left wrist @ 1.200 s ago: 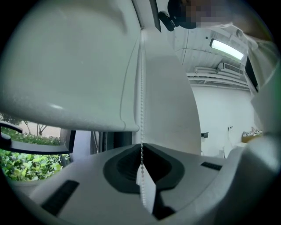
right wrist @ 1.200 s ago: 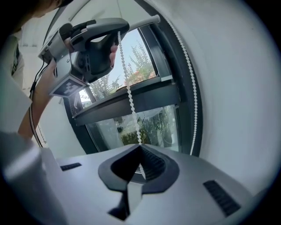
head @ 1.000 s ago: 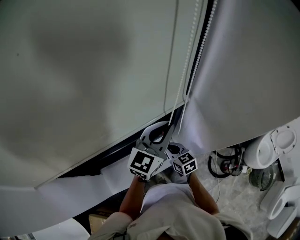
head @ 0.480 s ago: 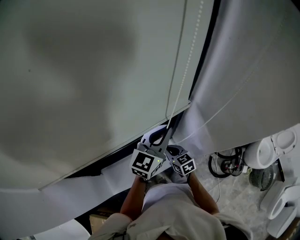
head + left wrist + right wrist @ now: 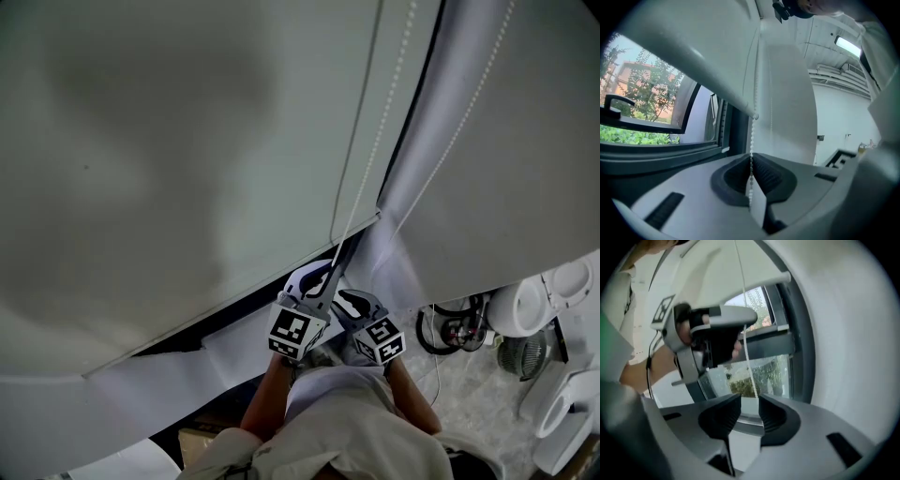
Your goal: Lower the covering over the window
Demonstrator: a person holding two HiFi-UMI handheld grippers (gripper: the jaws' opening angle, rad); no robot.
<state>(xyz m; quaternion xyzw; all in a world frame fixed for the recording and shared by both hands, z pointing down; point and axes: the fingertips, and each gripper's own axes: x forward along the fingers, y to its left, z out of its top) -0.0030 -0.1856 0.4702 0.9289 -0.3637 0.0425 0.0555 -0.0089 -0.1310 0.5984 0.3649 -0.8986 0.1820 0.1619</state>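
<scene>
**A:** Which one has hold of it?

**B:** The left gripper [image 5: 751, 165]. Its jaws are pinched tight on the bead chain [image 5: 751, 136], which runs straight up out of them in the middle of that gripper's view. I'd say it grips there so that a pull downward feeds the loop round.

**A:** And the other?

**B:** The right gripper [image 5: 750, 404] sits just beside it, low in the centre of the head view. Its jaws have just been opening and now stand apart. The chain hangs in the gap between them but neither pad presses on it. To me that looks like hand-over-hand work, with one letting go to take a fresh hold higher up while the other keeps the line taut.

**A:** Where's the blind got to?

**B:** The blind [image 5: 169, 187] fills the upper left of the head view, and its bottom bar [image 5: 234, 291] slants from lower left to the centre. In the left gripper's view the window [image 5: 647, 98] shows bare below that bar, with trees outside, at the left edge. So it's only partway down, by my reckoning.
</scene>
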